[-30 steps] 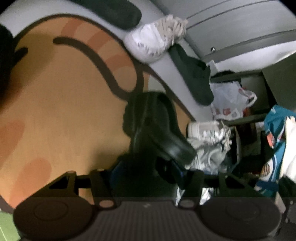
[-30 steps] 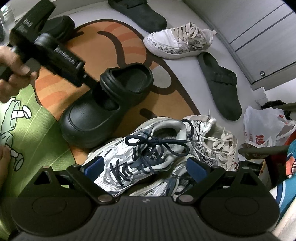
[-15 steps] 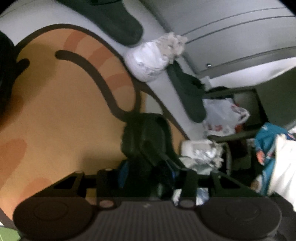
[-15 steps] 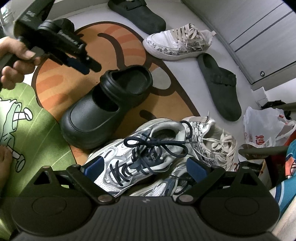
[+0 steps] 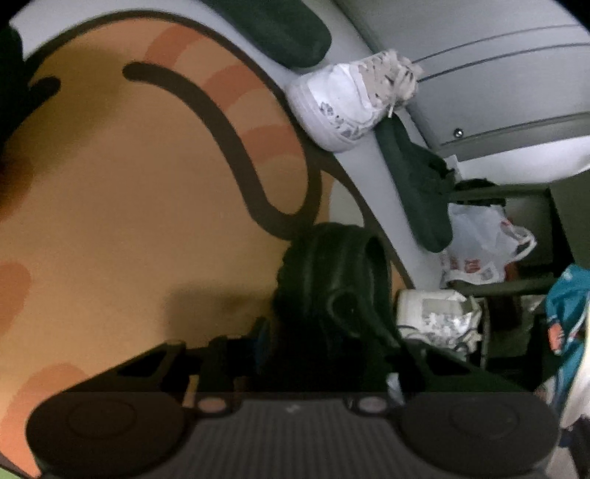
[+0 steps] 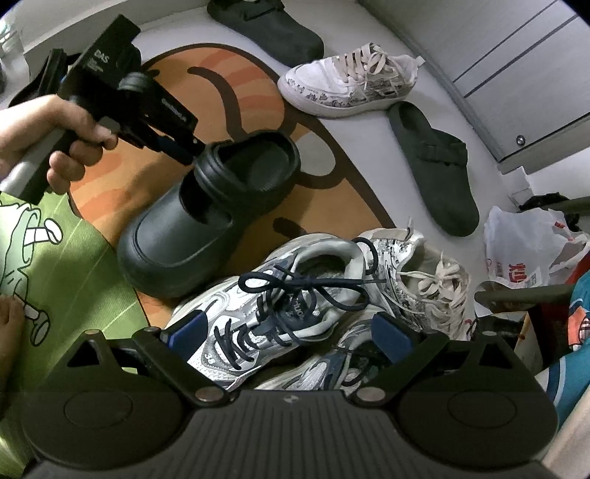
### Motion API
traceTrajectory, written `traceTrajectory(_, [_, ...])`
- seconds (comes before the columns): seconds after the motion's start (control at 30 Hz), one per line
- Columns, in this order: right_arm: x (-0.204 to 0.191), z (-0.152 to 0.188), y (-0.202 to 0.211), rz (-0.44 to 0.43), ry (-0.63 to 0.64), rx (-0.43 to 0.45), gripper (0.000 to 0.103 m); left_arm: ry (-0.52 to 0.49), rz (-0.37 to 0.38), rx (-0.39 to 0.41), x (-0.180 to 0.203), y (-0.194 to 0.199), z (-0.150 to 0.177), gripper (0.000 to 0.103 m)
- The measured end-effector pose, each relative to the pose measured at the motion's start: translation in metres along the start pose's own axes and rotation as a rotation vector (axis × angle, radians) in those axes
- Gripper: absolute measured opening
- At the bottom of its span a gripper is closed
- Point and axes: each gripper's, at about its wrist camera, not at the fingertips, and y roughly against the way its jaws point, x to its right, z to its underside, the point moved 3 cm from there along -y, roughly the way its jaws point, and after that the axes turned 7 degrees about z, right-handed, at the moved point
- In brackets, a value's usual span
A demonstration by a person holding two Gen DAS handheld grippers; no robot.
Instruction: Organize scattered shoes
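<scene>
A black clog (image 6: 191,235) lies on the orange rug (image 6: 236,84), heel end toward the far side. My left gripper (image 6: 190,153), held by a hand (image 6: 48,136), has its tips on the clog's heel strap; its jaws are closing with the strap between them. In the left wrist view the clog (image 5: 332,280) fills the dark gap of the left gripper (image 5: 328,346). My right gripper (image 6: 289,333) hangs open over a silver sneaker with navy laces (image 6: 280,306), its blue pads on either side and not touching it.
A white printed sneaker (image 6: 343,88) and two dark slippers (image 6: 435,169) (image 6: 273,29) lie on the pale floor beyond the rug. Another printed sneaker (image 6: 424,280) and a second silver one (image 6: 332,372) crowd the pile. Green mat (image 6: 55,258) at left, plastic bag (image 6: 523,250) at right.
The left gripper has dropped onto the clog's heel strap and its jaws have narrowed around it. The right gripper and the shoes have stayed where they were.
</scene>
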Motion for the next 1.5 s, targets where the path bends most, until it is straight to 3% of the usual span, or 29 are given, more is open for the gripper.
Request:
traceTrajectory(0.3, [-0.003, 0.001, 0.000, 0.001, 0.012, -0.002, 0.098, 0.020, 0.022, -0.034, 0.005, -0.024, 0.006, 0.027])
traceTrajectory(0.43, [-0.004, 0.001, 0.001, 0.001, 0.014, 0.013, 0.098, 0.017, 0.005, -0.045, 0.008, -0.016, 0.003, 0.030])
traceTrajectory(0.57, [-0.005, 0.002, 0.005, 0.002, 0.032, 0.037, 0.098, -0.037, -0.068, 0.070, 0.014, 0.021, -0.003, 0.055])
traceTrajectory(0.77, [-0.003, -0.005, 0.013, -0.013, 0.028, 0.059, 0.098, -0.082, -0.153, 0.177, 0.019, 0.080, -0.012, 0.055])
traceTrajectory(0.87, [-0.003, -0.002, 0.008, -0.021, 0.015, 0.019, 0.098, -0.019, -0.186, 0.304, 0.012, 0.125, -0.023, 0.060])
traceTrajectory(0.93, [-0.004, -0.001, 0.007, -0.026, 0.011, 0.009, 0.098, 0.035, -0.250, 0.400, 0.003, 0.157, -0.029, 0.061])
traceTrajectory(1.03, [-0.007, -0.001, 0.011, -0.027, 0.020, 0.020, 0.098, 0.055, -0.325, 0.465, -0.002, 0.187, -0.032, 0.062])
traceTrajectory(1.13, [-0.013, 0.000, 0.015, -0.028, 0.042, 0.035, 0.098, 0.082, -0.337, 0.523, -0.003, 0.213, -0.032, 0.064])
traceTrajectory(1.2, [-0.017, 0.002, 0.016, -0.030, 0.052, 0.033, 0.098, 0.077, -0.371, 0.549, 0.000, 0.227, -0.032, 0.071])
traceTrajectory(1.3, [-0.020, 0.001, 0.014, -0.035, 0.061, 0.026, 0.098, 0.066, -0.423, 0.562, -0.002, 0.240, -0.032, 0.072])
traceTrajectory(1.5, [-0.020, 0.001, 0.015, -0.031, 0.061, 0.026, 0.098, 0.177, -0.418, 0.601, -0.021, 0.267, -0.036, 0.072])
